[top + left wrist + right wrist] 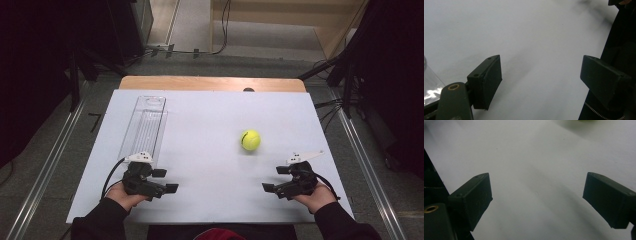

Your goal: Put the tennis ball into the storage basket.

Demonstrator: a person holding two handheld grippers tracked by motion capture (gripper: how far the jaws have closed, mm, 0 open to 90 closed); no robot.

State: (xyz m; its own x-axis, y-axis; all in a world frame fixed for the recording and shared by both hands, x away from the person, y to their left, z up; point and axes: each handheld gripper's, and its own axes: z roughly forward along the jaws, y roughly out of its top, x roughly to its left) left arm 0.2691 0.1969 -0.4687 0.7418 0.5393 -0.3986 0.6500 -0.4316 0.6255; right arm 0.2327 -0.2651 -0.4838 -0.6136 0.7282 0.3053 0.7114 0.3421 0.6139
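Near desk (pixel 210 200) edge: left gripper (pixel 164 180) and right gripper (pixel 274 179) resting low, both released, fingers (pixel 485 82) spread wide on nothing, bare white surface between them. Farther out: yellow tennis ball (pixel 250 140) lying free just beyond the right gripper, well apart from the clear plastic tray (pixel 145 125) at far left. For a sound pickup, probably approach with the right gripper, straddle the ball at its widest line, then close squarely to prevent rolling.

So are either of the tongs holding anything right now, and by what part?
Nothing is held: left tongs and right tongs are open, apart from the tennis ball.
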